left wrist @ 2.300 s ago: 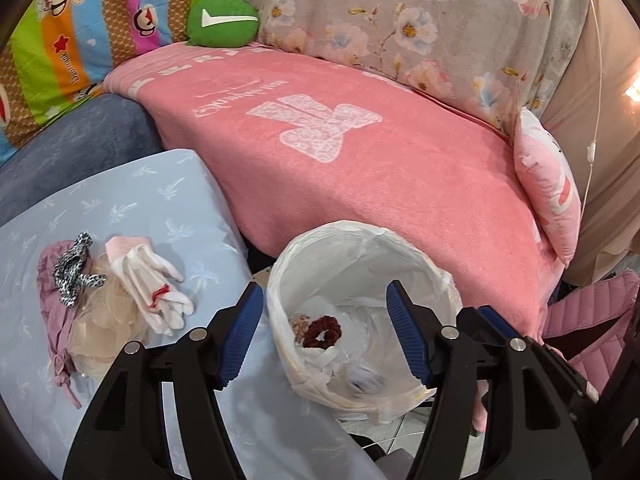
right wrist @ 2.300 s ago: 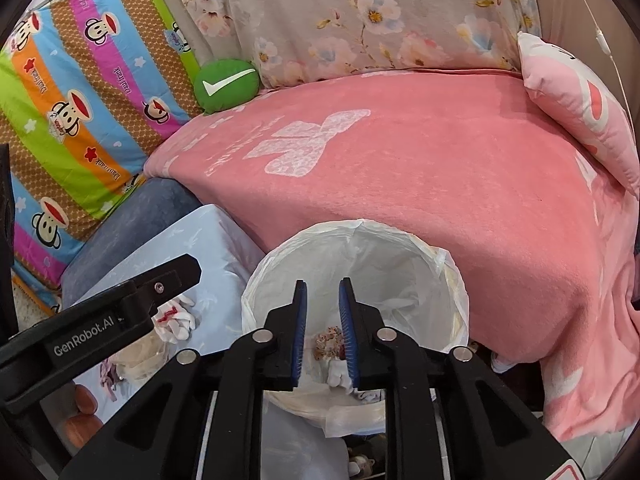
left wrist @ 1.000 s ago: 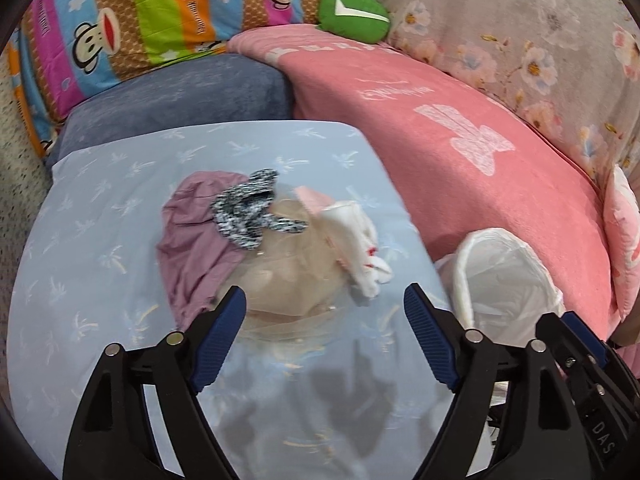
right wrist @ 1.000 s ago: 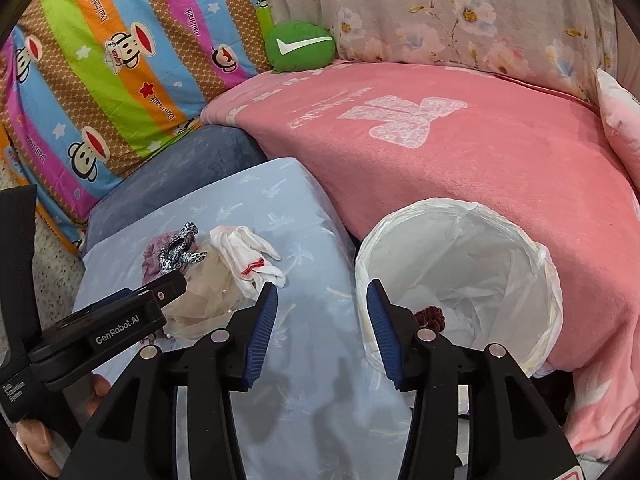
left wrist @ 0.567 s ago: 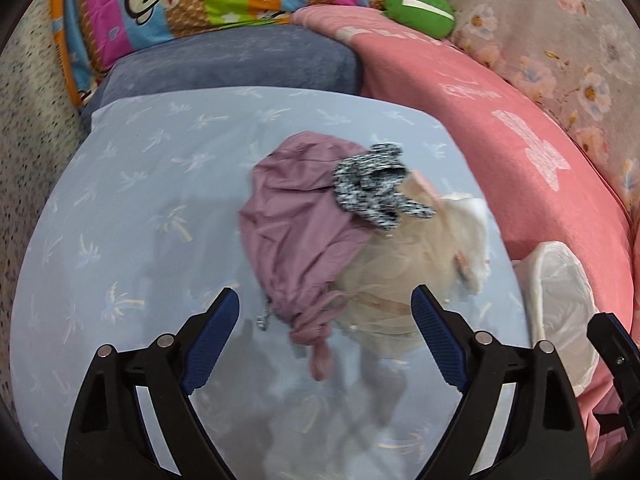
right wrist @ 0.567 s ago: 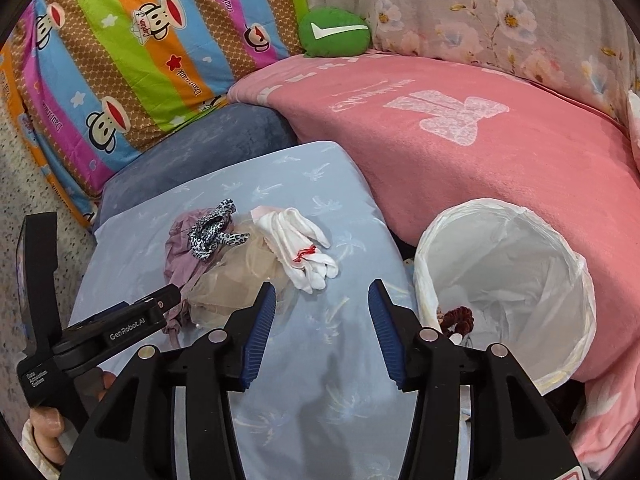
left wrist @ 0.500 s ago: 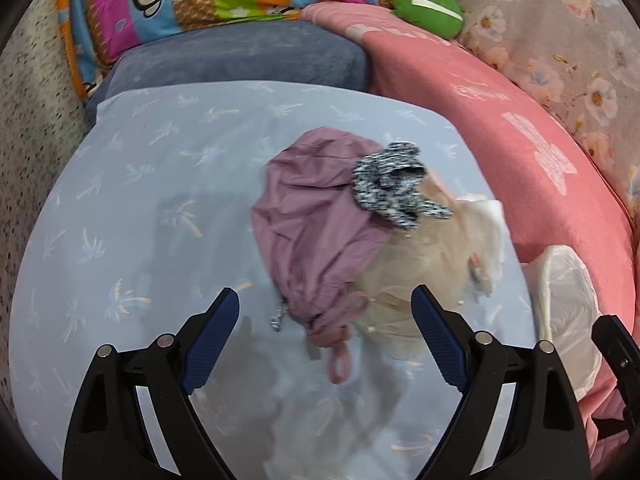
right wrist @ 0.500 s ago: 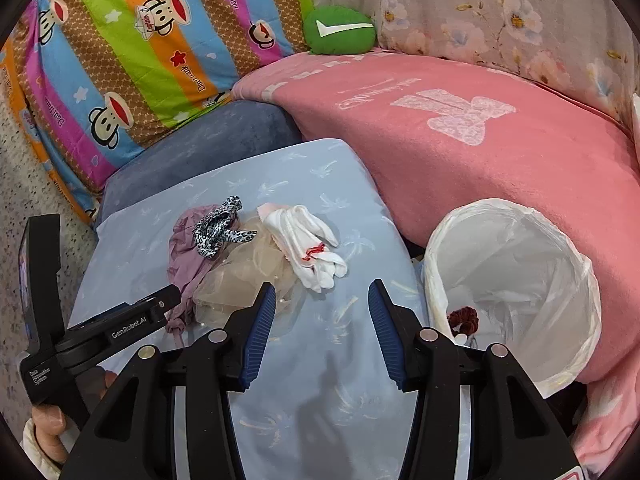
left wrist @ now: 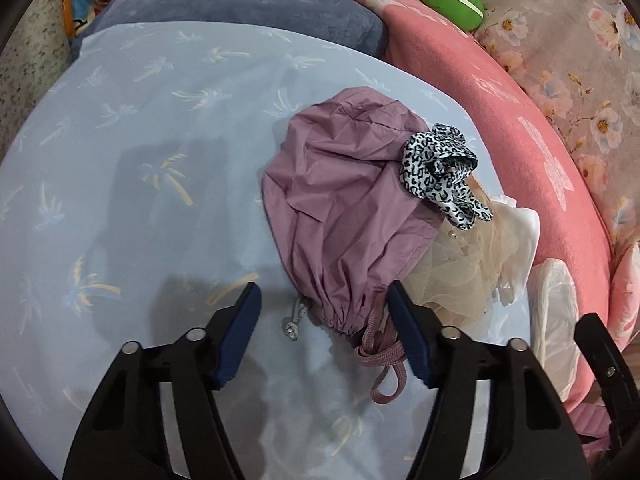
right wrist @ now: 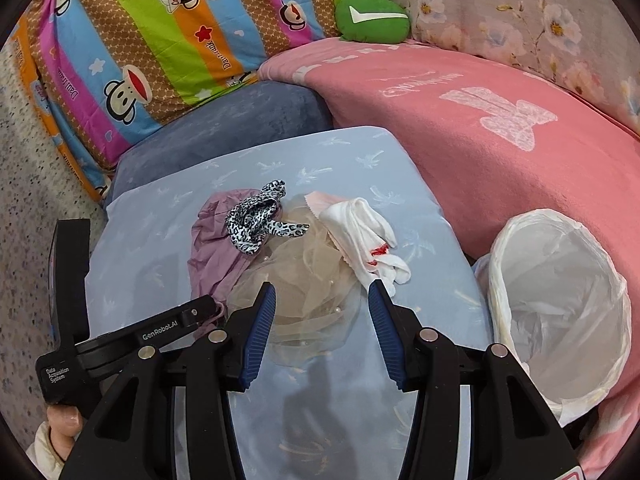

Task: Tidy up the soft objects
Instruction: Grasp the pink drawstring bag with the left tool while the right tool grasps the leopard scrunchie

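Note:
A purple drawstring bag (left wrist: 344,216) lies on the light blue cushion (left wrist: 140,140) with a leopard-print scrunchie (left wrist: 440,168) on its edge. Beige tulle (left wrist: 456,276) and a white glove (left wrist: 518,236) lie beside it. My left gripper (left wrist: 322,308) is closing, its jaws either side of the bag's gathered neck; the left pad stands clear of the cloth. My right gripper (right wrist: 320,296) hangs open just above the beige tulle (right wrist: 304,276), with the white glove (right wrist: 360,232) to its right, and the scrunchie (right wrist: 256,216) and bag (right wrist: 212,248) beyond.
A white-lined bin (right wrist: 560,300) stands right of the cushion, against the pink blanket (right wrist: 480,140). A grey-blue cushion (right wrist: 224,128), striped monkey-print bedding (right wrist: 140,40) and a green pillow (right wrist: 372,18) lie behind. A hand (right wrist: 60,420) holds the left gripper at lower left.
The left gripper has dropped closer to the purple bag and its jaws have narrowed around the bag's neck. The right gripper has shifted left from the bin toward the pile, jaws unchanged.

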Demonstrator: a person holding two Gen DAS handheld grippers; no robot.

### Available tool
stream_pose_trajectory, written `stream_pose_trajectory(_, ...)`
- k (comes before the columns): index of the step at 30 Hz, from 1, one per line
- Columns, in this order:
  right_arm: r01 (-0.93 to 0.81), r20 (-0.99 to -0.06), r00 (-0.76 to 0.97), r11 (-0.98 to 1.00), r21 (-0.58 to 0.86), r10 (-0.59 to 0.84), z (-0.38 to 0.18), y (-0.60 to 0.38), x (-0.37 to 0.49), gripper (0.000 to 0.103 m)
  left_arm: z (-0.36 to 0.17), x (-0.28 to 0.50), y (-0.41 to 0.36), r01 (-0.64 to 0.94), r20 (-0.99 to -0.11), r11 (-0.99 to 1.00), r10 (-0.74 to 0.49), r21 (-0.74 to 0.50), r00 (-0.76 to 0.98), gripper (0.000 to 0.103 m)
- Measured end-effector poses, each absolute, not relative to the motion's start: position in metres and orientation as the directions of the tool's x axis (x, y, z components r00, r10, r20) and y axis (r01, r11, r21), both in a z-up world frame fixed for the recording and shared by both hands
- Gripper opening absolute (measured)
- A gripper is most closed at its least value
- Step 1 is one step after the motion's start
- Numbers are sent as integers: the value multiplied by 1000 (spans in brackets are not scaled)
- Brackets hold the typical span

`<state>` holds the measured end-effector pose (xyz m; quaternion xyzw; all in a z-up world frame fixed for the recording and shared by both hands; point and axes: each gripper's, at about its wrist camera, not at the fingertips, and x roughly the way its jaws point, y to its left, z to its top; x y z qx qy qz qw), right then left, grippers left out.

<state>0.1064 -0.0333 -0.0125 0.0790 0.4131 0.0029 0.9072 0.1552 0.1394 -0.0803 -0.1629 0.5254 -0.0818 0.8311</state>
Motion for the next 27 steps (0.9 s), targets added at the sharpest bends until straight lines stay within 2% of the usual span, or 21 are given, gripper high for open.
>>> stream_pose_trajectory(1,56,-749,658,988,146,74,-13,-31,109,48,-80,156,138,-26,-844,931,-318,-364,432,51)
stream_pose_trajectory(2,51,-750,657,988,147,78,-13,-28,112,48,-80,157,137,-21,-842,929,-324,-369,430,40)
stream_pose_trajectory(4,39,-749,656,988,152,90,-13,-23,118,48,-79,159,137,-11,-835,922,-344,-386,428,29)
stream_pose_trajectory(8,13,-747,655,987,157,110,-16,-14,131,48,-71,158,145,-14,-821,919,-346,-395,455,14)
stream_pose_trajectory(20,-21,-776,592,966,257,219,-48,15,187,46,-63,163,163,-44,-817,926,-307,-374,487,9)
stream_pose_trajectory(23,-24,-797,560,965,260,229,-61,21,196,33,-63,163,161,-39,-821,931,-299,-363,487,9)
stream_pose_trajectory(25,-29,-810,535,963,268,242,-68,24,199,12,-62,163,160,-33,-821,932,-300,-360,487,9)
stream_pose_trajectory(27,-31,-812,531,963,266,241,-71,23,195,3,-61,161,160,-29,-820,935,-296,-355,489,8)
